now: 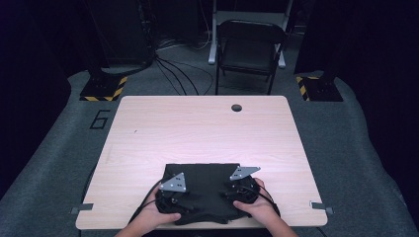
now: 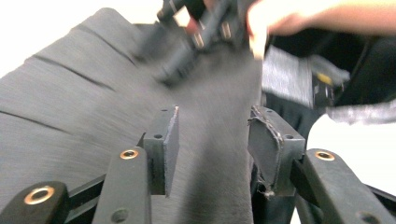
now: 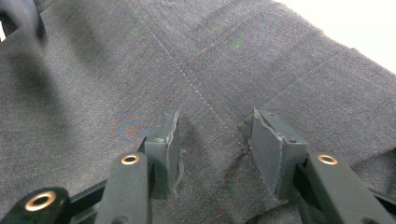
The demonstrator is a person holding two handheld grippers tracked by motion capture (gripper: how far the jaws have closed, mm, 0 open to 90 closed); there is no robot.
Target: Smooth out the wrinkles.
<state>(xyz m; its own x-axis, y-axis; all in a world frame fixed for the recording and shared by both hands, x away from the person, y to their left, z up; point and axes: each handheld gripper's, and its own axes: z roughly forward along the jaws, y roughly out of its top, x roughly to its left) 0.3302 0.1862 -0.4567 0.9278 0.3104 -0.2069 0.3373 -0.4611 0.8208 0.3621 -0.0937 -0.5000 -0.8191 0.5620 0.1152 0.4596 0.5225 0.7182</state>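
Left claw (image 2: 212, 149) spread over the dark cloth (image 1: 207, 190), gripping nothing; right claw (image 3: 215, 149) spread too, pressed onto it. Cloth at near desk (image 1: 197, 128) edge. Looked soft, floppy, light; best pinched at a hem.

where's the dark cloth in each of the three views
High view: the dark cloth lies at the near edge of the table, between the two grippers.
Left gripper view: it runs from the left up the middle, between the open jaws.
Right gripper view: it spreads across nearly the whole picture, under the open jaws.
Shared landmark: the pale tabletop beside the cloth.
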